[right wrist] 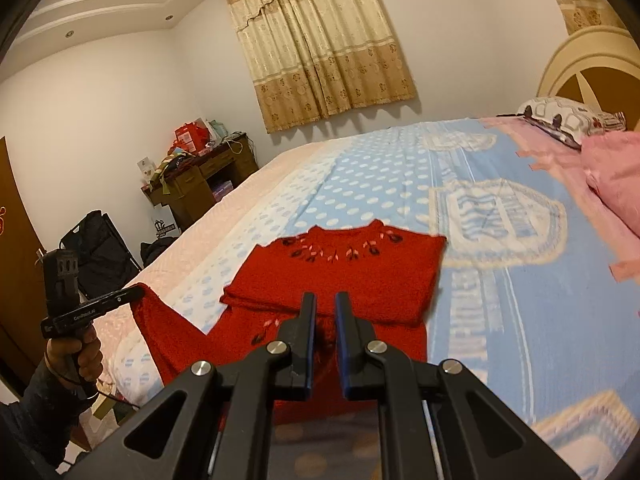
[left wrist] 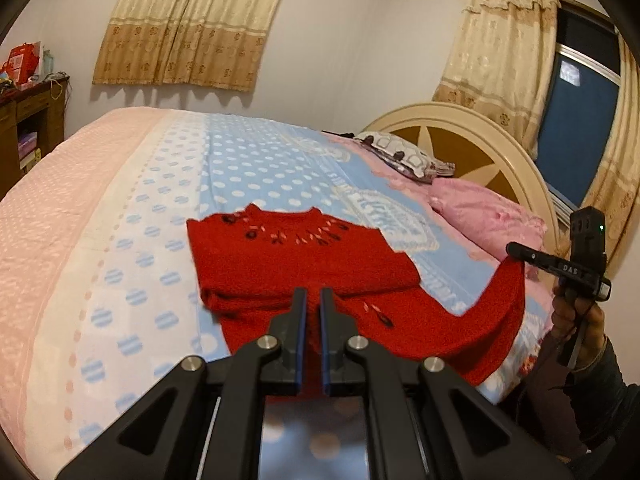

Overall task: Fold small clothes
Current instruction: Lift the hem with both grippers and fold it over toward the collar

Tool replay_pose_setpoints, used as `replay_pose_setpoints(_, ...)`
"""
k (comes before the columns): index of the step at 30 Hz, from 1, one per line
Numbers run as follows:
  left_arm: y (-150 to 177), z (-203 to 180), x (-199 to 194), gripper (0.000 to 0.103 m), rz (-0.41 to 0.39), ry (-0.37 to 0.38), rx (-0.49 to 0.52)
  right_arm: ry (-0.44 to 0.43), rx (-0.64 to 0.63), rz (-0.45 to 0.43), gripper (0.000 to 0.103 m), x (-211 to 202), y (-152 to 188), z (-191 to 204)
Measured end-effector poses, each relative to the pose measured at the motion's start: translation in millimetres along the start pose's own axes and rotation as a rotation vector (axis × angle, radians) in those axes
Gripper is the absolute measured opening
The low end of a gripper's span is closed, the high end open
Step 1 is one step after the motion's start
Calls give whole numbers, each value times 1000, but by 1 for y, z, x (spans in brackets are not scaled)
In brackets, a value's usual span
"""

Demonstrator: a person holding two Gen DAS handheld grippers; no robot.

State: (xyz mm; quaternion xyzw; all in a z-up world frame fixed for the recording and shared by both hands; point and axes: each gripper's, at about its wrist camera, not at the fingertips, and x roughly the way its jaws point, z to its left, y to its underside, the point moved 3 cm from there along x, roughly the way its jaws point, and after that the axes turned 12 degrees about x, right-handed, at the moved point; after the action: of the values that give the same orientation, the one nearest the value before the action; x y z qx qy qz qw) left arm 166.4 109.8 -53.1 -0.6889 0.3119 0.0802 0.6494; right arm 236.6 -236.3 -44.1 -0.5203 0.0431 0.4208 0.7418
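A red knit sweater (left wrist: 304, 264) with embroidered neckline lies on the bed, sleeves folded in; it also shows in the right wrist view (right wrist: 352, 276). My left gripper (left wrist: 314, 294) is closed on the sweater's lower hem, lifted off the bed. In the right wrist view the left gripper (right wrist: 138, 292) holds a raised red corner. My right gripper (right wrist: 325, 300) is closed on the hem too; in the left wrist view the right gripper (left wrist: 514, 249) holds the other lifted corner. The hem hangs between both grippers above the bed's near edge.
The bedspread (left wrist: 248, 168) is blue with white dots and pink borders. A pink pillow (left wrist: 488, 216) and a patterned pillow (left wrist: 404, 156) lie by the headboard (left wrist: 472, 140). A cluttered wooden desk (right wrist: 200, 184) and a black bag (right wrist: 100, 248) stand beyond the bed.
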Motion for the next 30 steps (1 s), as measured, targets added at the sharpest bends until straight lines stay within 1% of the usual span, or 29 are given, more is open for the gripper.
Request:
replay_pose_setpoints(7, -34, 34, 34, 6, 13, -31, -15, -2, 36, 10, 9, 38, -48, -11)
replay_pose_setpoints(8, -38, 40, 43, 6, 24, -31, -17, 5, 36, 18, 9, 47, -54, -13)
replay_pose_setpoints(10, -39, 48, 56, 6, 39, -40, -29, 10, 15, 74, 9, 67, -58, -15)
replay_pose_setpoints(11, -38, 52, 63, 6, 51, -32, -38, 32, 0, 81, 9, 73, -58, -16)
replay_pose_setpoints(12, -34, 54, 69, 6, 63, -29, -43, 29, -19, 88, 10, 77, -53, -16)
replay_pose_setpoints(13, -32, 56, 73, 6, 73, -30, -45, 4, -50, 108, 10, 79, -47, -12)
replay_pose_setpoints(14, -27, 57, 77, 6, 88, -27, -49, -18, -100, 148, 10, 82, -34, -6)
replay_pose_setpoints(16, -20, 59, 83, 6, 104, -20, -54, 6, -211, 250, 11, 89, 1, 5)
replay_pose_setpoints(17, -14, 61, 86, 6, 117, -23, -59, 4, -240, 289, 12, 92, 13, 7)
replay_pose_setpoints(18, -11, 63, 88, 6, 126, -23, -66, 7, -279, 338, 16, 95, 30, 10)
replay_pose_setpoints(20, -4, 67, 91, 6, 145, -27, -82, -21, -333, 398, 55, 94, 55, 15)
replay_pose_setpoints(21, -2, 69, 91, 6, 150, -35, -86, -35, -347, 421, 88, 93, 63, 17)
replay_pose_setpoints(22, 0, 70, 91, 6, 155, -39, -86, -53, -349, 431, 91, 90, 70, 19)
replay_pose_setpoints(23, 2, 69, 90, 6, 156, -38, -85, -60, -345, 429, 91, 88, 73, 19)
replay_pose_setpoints(25, 3, 68, 88, 6, 158, -37, -84, -48, -360, 398, 91, 80, 77, 22)
replay_pose_setpoints(26, 4, 67, 87, 6, 159, -37, -82, -82, -382, 392, 91, 74, 80, 26)
replay_pose_setpoints(27, 4, 67, 85, 6, 159, -38, -79, -93, -411, 373, 91, 66, 82, 30)
replay_pose_setpoints(28, 4, 66, 83, 6, 156, -40, -75, -65, -444, 347, 91, 62, 84, 33)
replay_pose_setpoints(30, 4, 69, 82, 6, 155, -44, -77, 7, -575, 290, 91, 49, 93, 37)
